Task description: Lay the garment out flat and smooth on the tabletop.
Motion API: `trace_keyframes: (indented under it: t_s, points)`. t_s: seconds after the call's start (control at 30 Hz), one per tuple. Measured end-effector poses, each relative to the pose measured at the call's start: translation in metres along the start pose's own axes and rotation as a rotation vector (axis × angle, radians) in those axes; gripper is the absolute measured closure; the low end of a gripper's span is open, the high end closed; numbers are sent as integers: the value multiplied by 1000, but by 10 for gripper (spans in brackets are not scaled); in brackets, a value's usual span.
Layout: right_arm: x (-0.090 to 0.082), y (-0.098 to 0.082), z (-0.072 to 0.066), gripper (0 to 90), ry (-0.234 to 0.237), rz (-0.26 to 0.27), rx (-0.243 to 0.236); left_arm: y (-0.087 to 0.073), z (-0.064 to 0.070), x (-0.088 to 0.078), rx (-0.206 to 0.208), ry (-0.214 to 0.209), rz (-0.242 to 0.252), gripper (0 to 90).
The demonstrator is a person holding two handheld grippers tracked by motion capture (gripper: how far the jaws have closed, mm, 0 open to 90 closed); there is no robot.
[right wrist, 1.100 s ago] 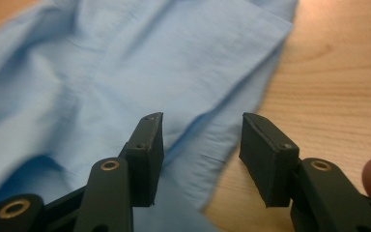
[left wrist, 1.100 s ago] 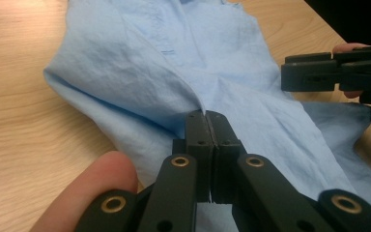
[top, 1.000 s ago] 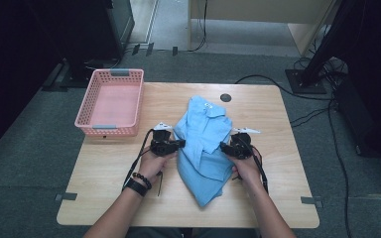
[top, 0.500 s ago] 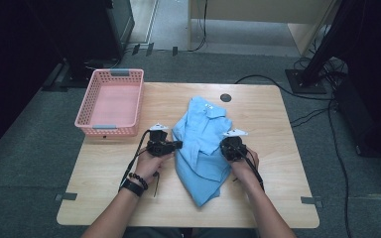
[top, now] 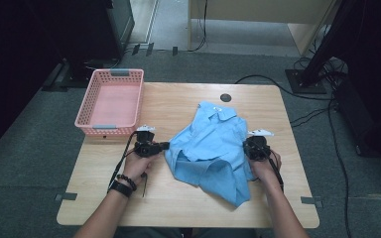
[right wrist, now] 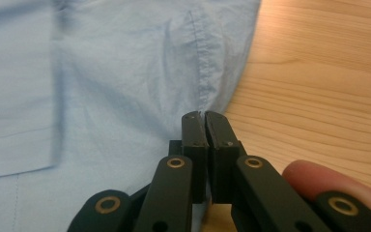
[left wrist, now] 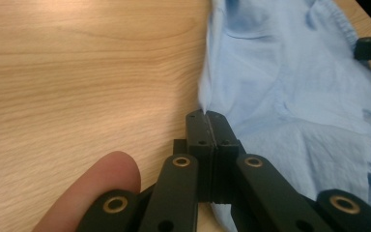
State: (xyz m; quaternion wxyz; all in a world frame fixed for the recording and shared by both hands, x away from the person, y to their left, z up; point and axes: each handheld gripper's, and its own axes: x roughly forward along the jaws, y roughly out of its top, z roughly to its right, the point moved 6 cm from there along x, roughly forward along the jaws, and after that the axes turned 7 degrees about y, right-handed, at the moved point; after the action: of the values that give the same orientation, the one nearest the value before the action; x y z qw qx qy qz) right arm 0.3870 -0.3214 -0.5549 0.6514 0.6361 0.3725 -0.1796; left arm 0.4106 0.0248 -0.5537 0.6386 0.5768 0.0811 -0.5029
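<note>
Shirt (top: 213, 148) in light blue is lying crumpled near the middle of the wooden table (top: 178, 99), collar pointing toward the far edge, bottom hem bunched up toward the person. The left gripper (top: 164, 146) is clamped tight on the shirt's left edge; in the left gripper view you can see the jaws pressed together with a thin fold of the blue cloth (left wrist: 280, 92) pinched right at the tips. The right gripper (top: 250, 147) has just been closing, and in the right gripper view its jaws are squeezed onto the shirt's edge (right wrist: 125, 87) by a stitched seam, bare wood off to the side. So both sides of the shirt are gripped, one tool on each. A pink basket (top: 85, 111) sits at the far left corner of the table, well apart from the shirt. Cables trail back from both grippers along the forearms.
</note>
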Motion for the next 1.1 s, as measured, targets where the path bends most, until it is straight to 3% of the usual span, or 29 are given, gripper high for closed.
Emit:
trace_keyframes:
  t_s: [0.1,0.17,0.23,0.3,0.4,0.47,0.57,0.67,0.73,0.93,1.03,1.07,1.1]
  points:
    - [-1,-1,8,887,-1,6,22,-1,-1,1,9,4,-5,900]
    - [-2,-1,8,876,-34,6,9,0,1,1,12,28,4,887]
    - [-4,1,8,814,-58,27,26,1,3,-1,-6,19,12,756]
    - [-10,3,8,721,-28,64,73,1,6,-5,-13,11,6,634]
    - [-16,5,8,652,-8,87,87,-2,11,-8,0,1,6,540]
    - [-21,5,5,557,18,86,91,-6,19,-11,10,-37,-1,535]
    - [-26,1,-1,464,38,70,78,-13,35,-16,25,-86,-6,427]
    - [-29,-6,-5,440,52,47,78,-18,46,-17,20,-123,-10,339]
    - [-29,-11,-8,438,62,33,89,-22,51,-18,27,-127,-6,305]
    - [-23,-27,-14,451,55,-1,65,-34,71,-21,84,-133,4,218]
    - [-24,-29,-15,525,29,21,56,-41,78,-16,108,-91,-18,218]
    - [-24,-30,-15,574,21,24,47,-44,79,-13,131,-58,-35,220]
    - [-25,-31,-16,690,8,36,20,-45,80,-11,153,-24,-34,296]
